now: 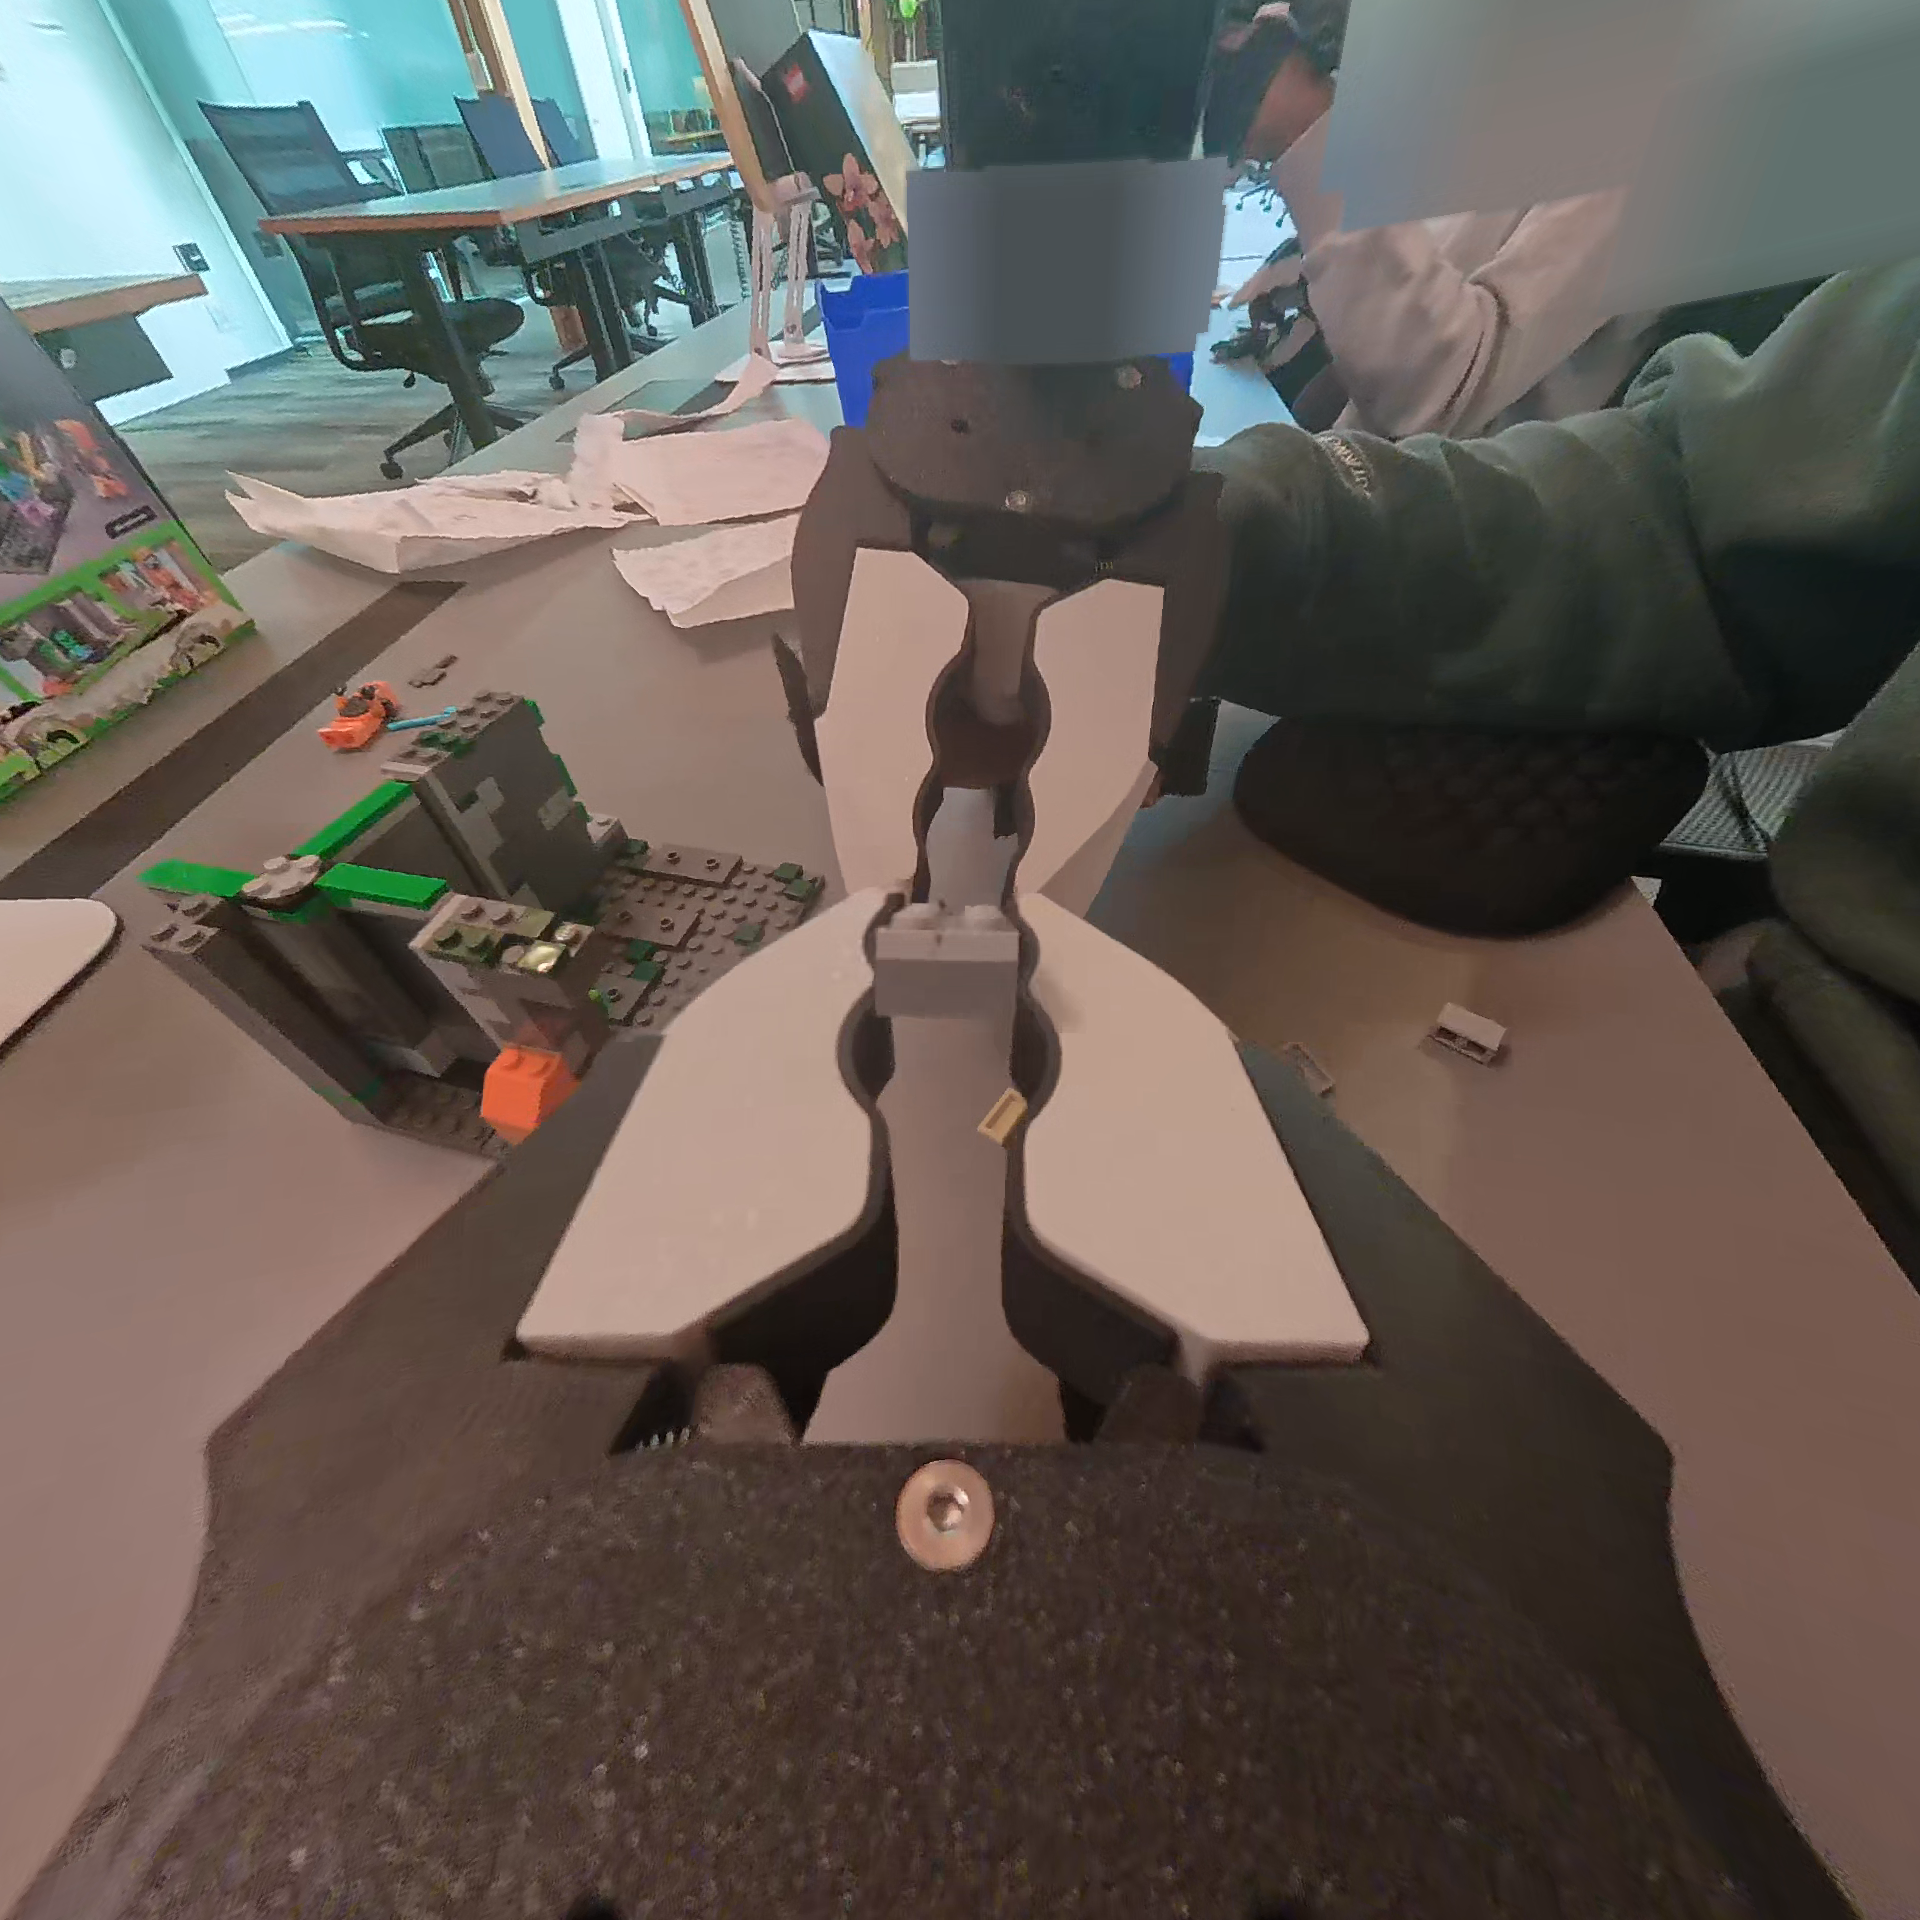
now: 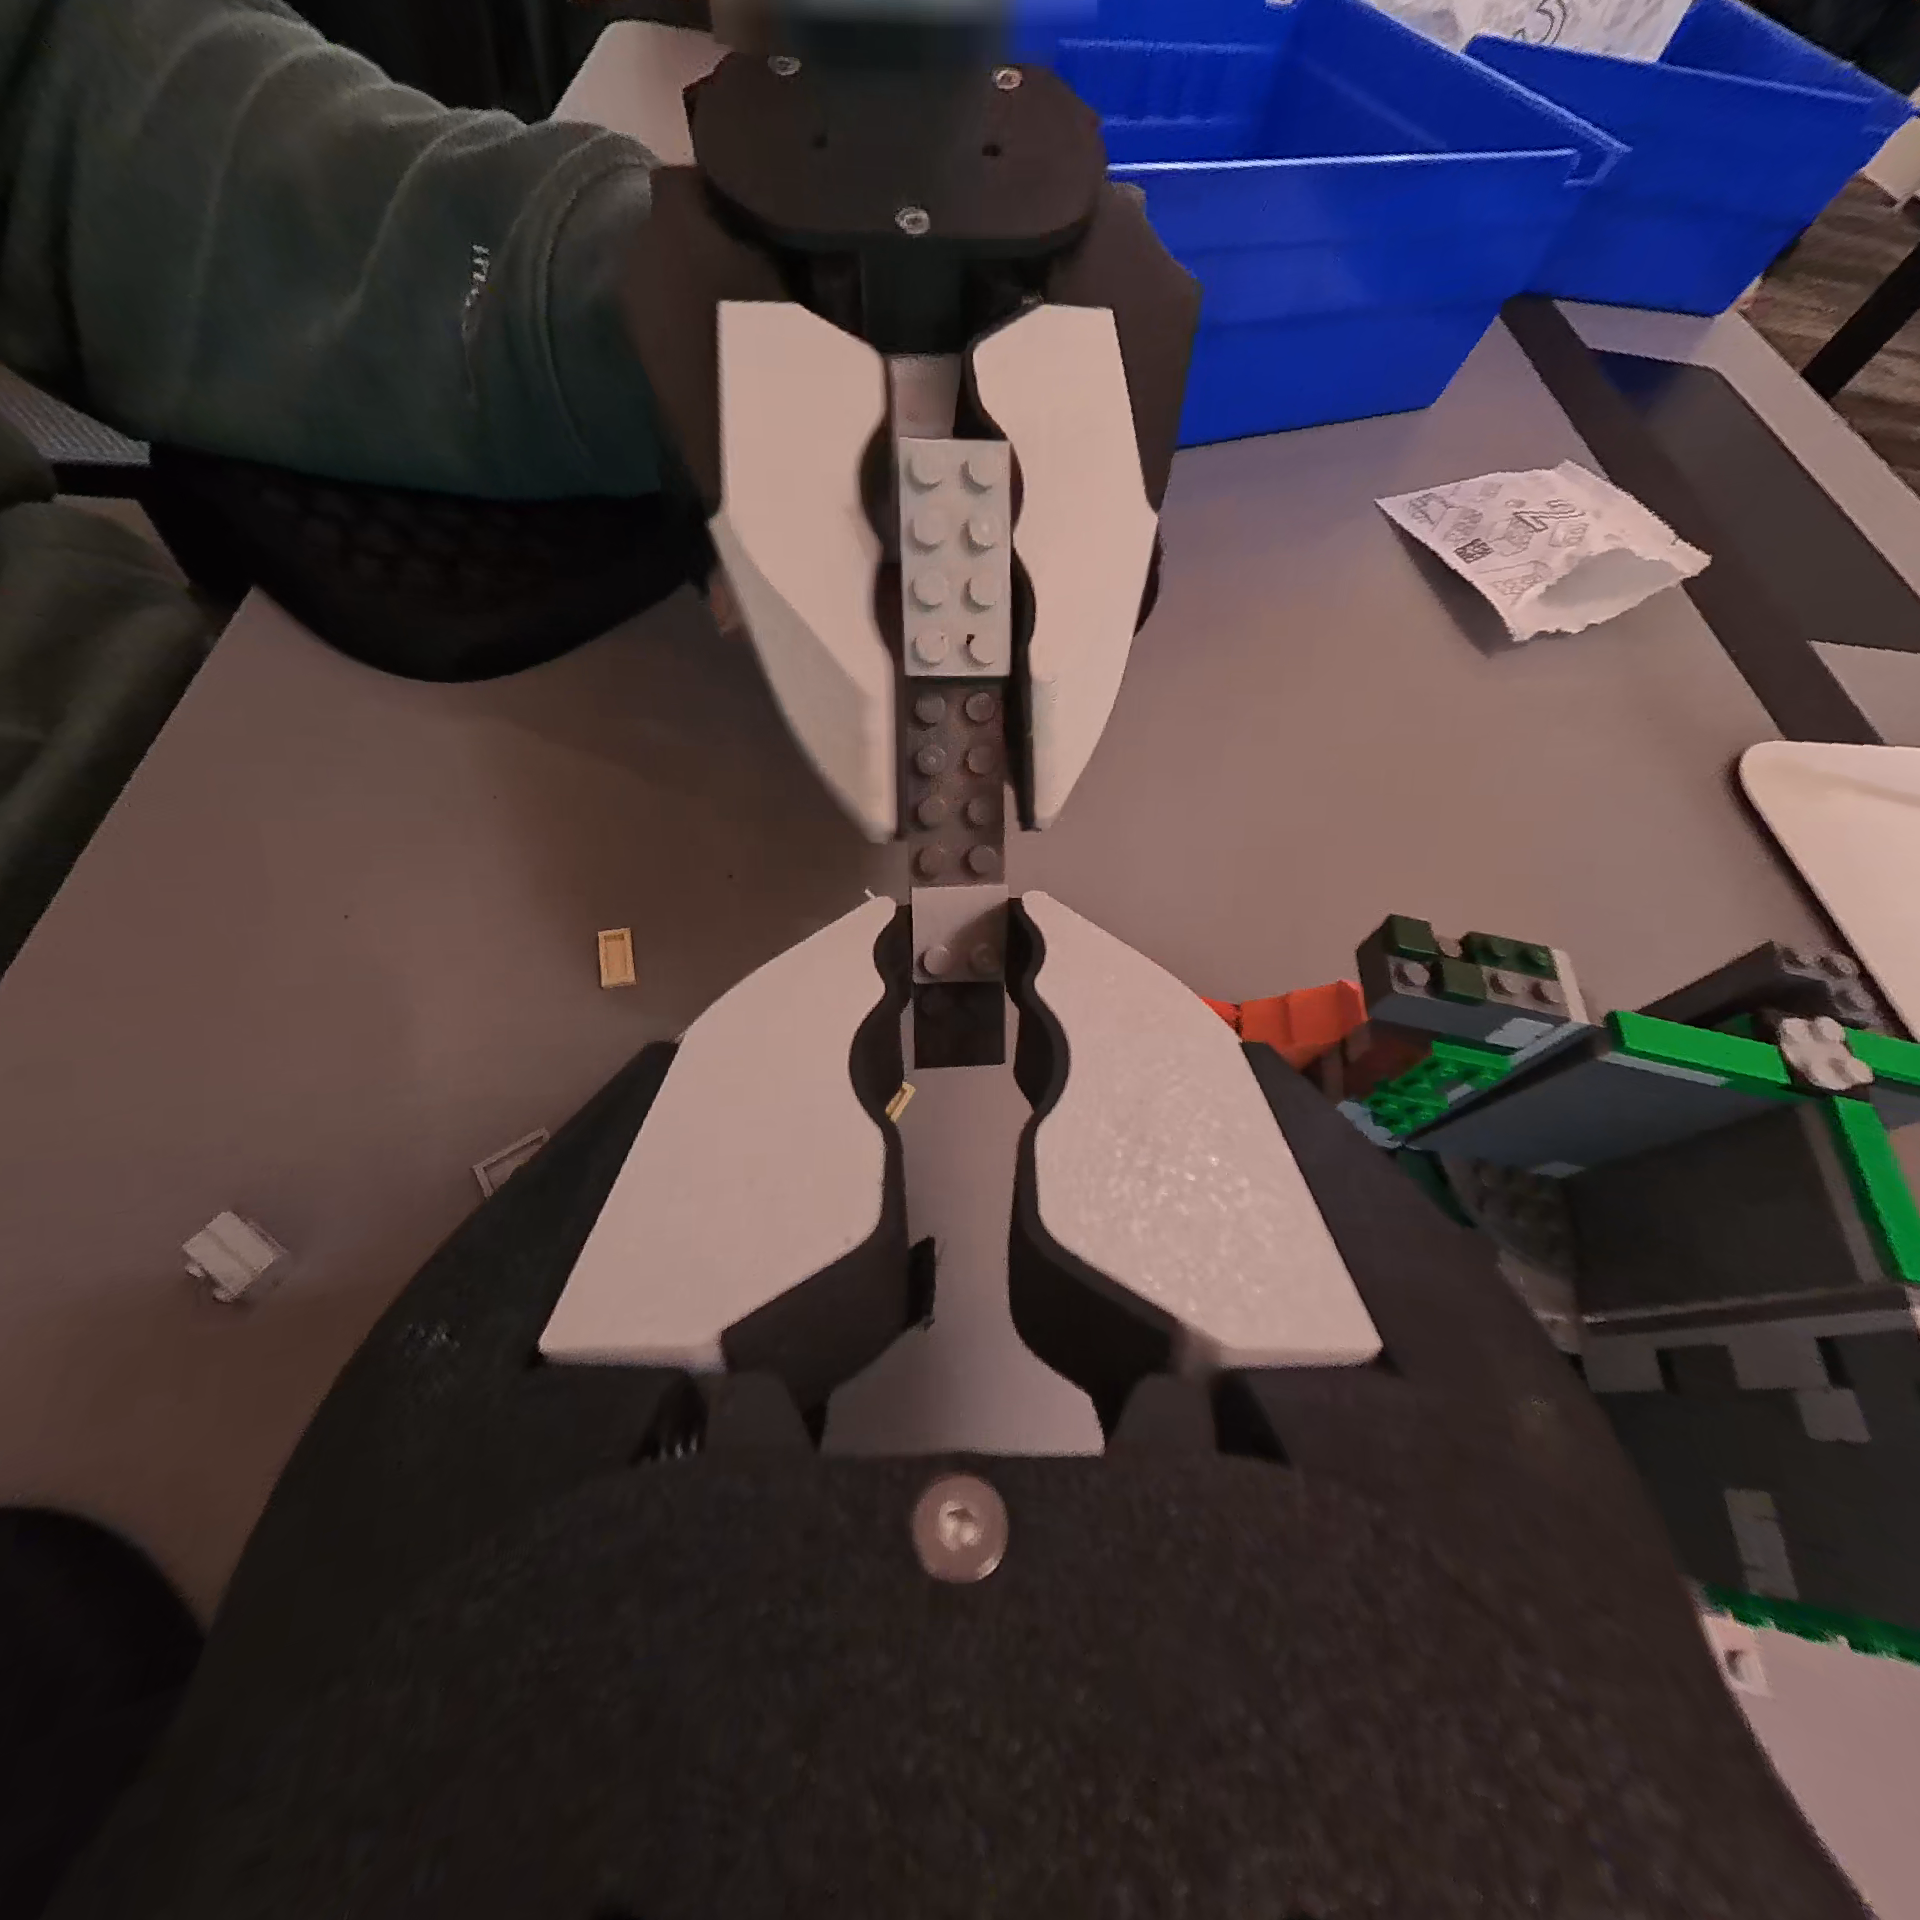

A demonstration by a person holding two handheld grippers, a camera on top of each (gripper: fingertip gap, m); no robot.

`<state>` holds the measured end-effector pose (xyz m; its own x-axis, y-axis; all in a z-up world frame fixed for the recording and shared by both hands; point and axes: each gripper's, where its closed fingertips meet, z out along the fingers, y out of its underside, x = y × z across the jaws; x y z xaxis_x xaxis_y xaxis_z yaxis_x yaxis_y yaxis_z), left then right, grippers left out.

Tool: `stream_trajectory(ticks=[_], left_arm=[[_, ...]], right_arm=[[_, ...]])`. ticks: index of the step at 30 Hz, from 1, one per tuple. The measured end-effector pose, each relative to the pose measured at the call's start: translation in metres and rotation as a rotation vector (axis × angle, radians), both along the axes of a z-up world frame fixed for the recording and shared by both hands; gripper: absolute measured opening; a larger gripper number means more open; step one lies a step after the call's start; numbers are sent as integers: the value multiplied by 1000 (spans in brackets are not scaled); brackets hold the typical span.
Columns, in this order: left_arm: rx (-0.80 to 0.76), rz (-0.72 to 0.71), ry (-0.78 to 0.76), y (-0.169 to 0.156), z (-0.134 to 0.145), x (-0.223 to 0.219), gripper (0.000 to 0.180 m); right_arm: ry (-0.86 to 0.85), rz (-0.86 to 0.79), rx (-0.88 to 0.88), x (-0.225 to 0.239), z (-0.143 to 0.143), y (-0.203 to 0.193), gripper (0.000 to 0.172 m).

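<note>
Gripping grey brick strip [image 2: 956, 769], both tools.

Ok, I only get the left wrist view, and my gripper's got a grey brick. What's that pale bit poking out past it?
Observer: Seen from the right wrist view, your light grey brick is followed in line by a dark grey piece with two rows of studs.
Operator: Is the other gripper grabbing that?
Observer: The right gripper has its fingertips closed on a grey studded piece, just past the dark one.
Operator: Anything else on the table that I can't see?
Observer: A torn paper bag with printed drawings lies on the table, near the blue bins.
</note>
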<state>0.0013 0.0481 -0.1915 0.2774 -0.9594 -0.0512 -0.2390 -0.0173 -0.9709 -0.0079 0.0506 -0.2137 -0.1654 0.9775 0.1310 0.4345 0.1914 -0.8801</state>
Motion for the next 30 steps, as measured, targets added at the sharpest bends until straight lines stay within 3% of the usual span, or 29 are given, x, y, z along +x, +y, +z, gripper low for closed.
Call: stream_trajectory(ticks=[12,21,27,30], left_arm=[[114,-113,253,-24,-22,4,19],[181,-181,293,-38,-25,11,19],[188,-169,303,-36,-26,9,18],[168,-121,337,-27,-31,4,18]], right_arm=[[-46,160,-105,8,-14,-25,16],[-63,262,-255,16,-17,-42,17],[-76,241,-275,15,-17,-40,17],[-108,170,-176,9,-23,-30,18]])
